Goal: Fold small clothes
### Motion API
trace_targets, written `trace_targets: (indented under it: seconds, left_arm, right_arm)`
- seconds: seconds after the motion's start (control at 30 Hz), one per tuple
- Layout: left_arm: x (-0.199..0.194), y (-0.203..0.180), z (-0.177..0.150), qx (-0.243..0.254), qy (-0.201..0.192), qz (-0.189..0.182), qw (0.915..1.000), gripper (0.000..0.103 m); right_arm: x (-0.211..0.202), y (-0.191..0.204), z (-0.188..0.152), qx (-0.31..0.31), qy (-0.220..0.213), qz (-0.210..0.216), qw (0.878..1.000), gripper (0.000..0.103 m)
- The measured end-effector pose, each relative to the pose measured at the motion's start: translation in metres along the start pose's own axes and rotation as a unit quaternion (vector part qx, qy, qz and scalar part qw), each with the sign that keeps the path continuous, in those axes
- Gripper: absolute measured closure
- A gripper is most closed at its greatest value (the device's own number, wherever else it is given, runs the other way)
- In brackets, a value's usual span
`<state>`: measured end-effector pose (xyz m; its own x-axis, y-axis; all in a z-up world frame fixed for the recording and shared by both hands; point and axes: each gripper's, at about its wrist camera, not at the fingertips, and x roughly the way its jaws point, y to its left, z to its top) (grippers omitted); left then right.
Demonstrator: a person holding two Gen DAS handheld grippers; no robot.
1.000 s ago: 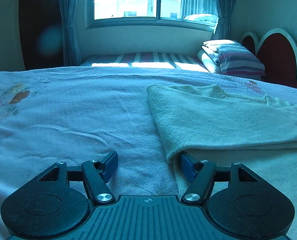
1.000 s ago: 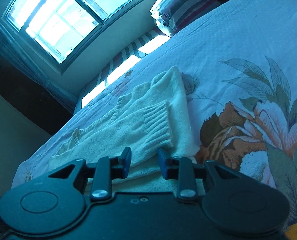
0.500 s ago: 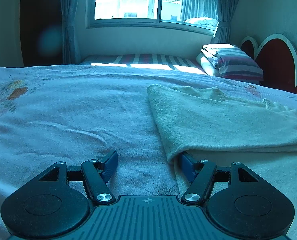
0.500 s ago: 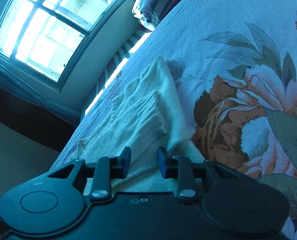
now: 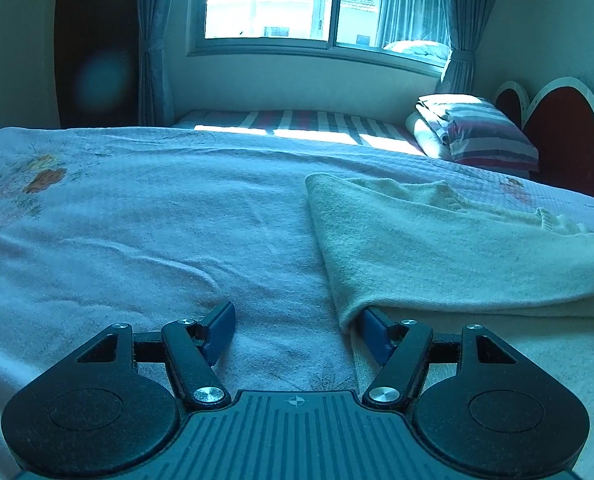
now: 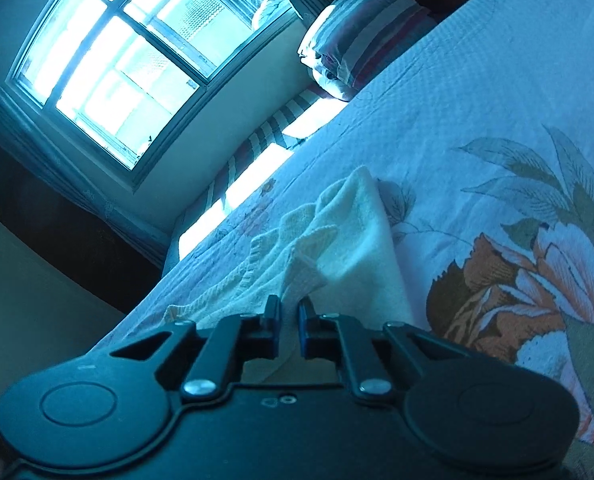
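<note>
Your right hand-held gripper had just been closing, and its jaws now pinched a ribbed cuff of the cream sweater; a second earlier that cuff lay loose on the garment between wider jaws; now the knit rose in a small peak to the pads, so you had your hold for the next fold, likely carrying the sleeve across the body. Your left hand-held gripper kept its place, jaws wide apart and gripping nothing; 1 finger rested on the bedspread, the other was tucked under the near folded corner of the sweater. The sweater lay partly folded on the bed, well short of the striped pillow.
</note>
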<state>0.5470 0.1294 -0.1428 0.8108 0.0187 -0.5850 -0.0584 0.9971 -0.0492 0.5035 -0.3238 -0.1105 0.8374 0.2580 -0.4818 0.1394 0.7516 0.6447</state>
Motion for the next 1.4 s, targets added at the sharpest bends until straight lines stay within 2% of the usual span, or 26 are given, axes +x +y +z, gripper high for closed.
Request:
trace_targets:
  seconds: [0.1,0.2,0.27,0.37,0.43,0.5,0.53,0.6,0.67,0.7,0.77,0.8,0.93,1.03,1.07,1.13,1.2,1.23,1.27,1.4]
  left_arm:
    - [0.000,-0.001,0.000,0.002,-0.001,0.001,1.0000,0.035]
    - [0.001,0.000,0.000,0.001,-0.001,0.000,1.0000,0.035]
    - [0.001,-0.001,-0.001,0.003,-0.001,0.002,1.0000,0.035]
    - [0.002,-0.001,0.000,0.005,0.002,0.002,1.0000,0.035]
    - [-0.002,-0.002,0.002,0.009,0.009,0.003,0.9999,0.035]
    - [-0.010,-0.001,0.001,0.016,0.003,0.004,0.9999,0.035]
    - [-0.013,0.000,0.000,0.018,0.002,0.003,0.9998,0.035]
    - [-0.016,0.005,-0.002,0.011,0.002,-0.003,0.9999,0.035]
    - [-0.014,0.010,-0.006,0.003,0.008,-0.002,1.0000,0.035]
    - [-0.012,0.011,-0.008,0.000,0.011,-0.001,0.9999,0.035]
    - [-0.011,0.010,-0.010,0.001,0.011,0.001,0.9999,0.035]
    - [-0.011,0.009,-0.011,0.004,0.011,0.003,0.9999,0.035]
    - [-0.009,0.010,-0.011,0.003,0.010,0.002,0.9999,0.035]
    - [-0.010,0.009,-0.010,0.004,0.010,0.003,0.9999,0.035]
    - [-0.013,0.009,-0.008,0.002,0.007,0.004,1.0000,0.035]
    - [-0.018,0.008,-0.006,0.001,-0.005,0.001,1.0000,0.035]
    - [-0.020,0.006,-0.001,0.004,-0.016,0.003,0.9999,0.035]
    - [-0.021,0.004,0.002,0.003,-0.022,0.003,0.9997,0.035]
    - [-0.022,0.003,0.008,0.000,-0.032,0.001,0.9995,0.035]
    - [-0.010,-0.012,0.033,0.025,-0.052,-0.009,0.9983,0.035]
  right_arm:
    - [-0.016,0.006,0.006,-0.017,-0.025,-0.006,1.000,0.094]
    - [-0.011,-0.004,0.003,-0.014,0.001,-0.031,0.999,0.094]
    - [0.000,-0.015,-0.001,0.006,0.029,-0.065,0.997,0.094]
    - [0.001,-0.021,-0.002,0.021,0.039,-0.054,0.998,0.090]
    - [-0.001,-0.022,-0.001,0.018,0.037,-0.049,0.998,0.084]
    - [-0.013,-0.022,-0.001,0.003,0.013,-0.050,0.999,0.078]
    - [-0.019,-0.022,0.000,-0.003,-0.001,-0.050,0.999,0.067]
    - [-0.026,-0.027,0.007,-0.008,-0.024,-0.049,0.998,0.056]
    - [-0.022,-0.033,0.014,-0.003,-0.023,-0.035,0.999,0.059]
    - [-0.016,-0.036,0.017,-0.005,-0.009,-0.017,1.000,0.062]
    - [-0.003,-0.034,0.020,-0.022,0.020,-0.015,0.999,0.072]
    - [-0.001,-0.030,0.021,-0.035,0.033,-0.009,0.999,0.080]
    - [-0.008,-0.023,0.026,-0.019,0.033,0.026,0.999,0.080]
    - [0.001,-0.030,0.023,-0.028,0.067,-0.033,0.997,0.081]
    - [0.002,-0.033,0.021,-0.023,0.073,-0.036,0.996,0.082]
    - [-0.010,-0.031,0.018,-0.032,0.055,-0.036,0.997,0.074]
    - [-0.011,-0.023,0.014,-0.077,0.050,-0.063,0.994,0.080]
    - [-0.005,-0.023,0.011,-0.094,0.062,-0.090,0.990,0.078]
    - [-0.003,-0.026,0.011,-0.087,0.063,-0.089,0.990,0.078]
    - [-0.023,-0.011,0.016,-0.100,-0.001,-0.082,0.992,0.079]
